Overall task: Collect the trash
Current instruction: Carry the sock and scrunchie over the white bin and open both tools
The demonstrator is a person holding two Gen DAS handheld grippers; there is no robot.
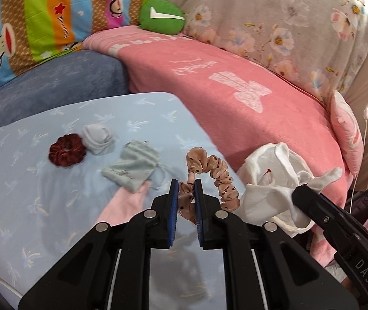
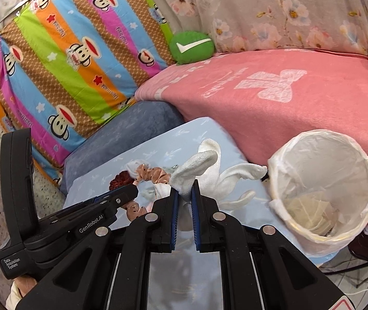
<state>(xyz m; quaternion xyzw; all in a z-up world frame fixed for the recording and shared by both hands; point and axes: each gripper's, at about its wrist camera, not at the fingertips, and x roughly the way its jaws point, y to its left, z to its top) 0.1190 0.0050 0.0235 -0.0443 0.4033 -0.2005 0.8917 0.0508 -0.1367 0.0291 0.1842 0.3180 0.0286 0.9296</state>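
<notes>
Here, left hand-held gripper pinches scrunchie.

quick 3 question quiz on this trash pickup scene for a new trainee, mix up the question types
1. True or false: the left gripper is shut on the tan dotted scrunchie.
2. What does the right gripper hold? A) the dark red scrunchie B) the white cloth C) the grey drawstring pouch
3. Fill in: in the right wrist view, the lined waste bin sits to the ____ of the right gripper.

Key: 1 true. 2 B. 3 right.
</notes>
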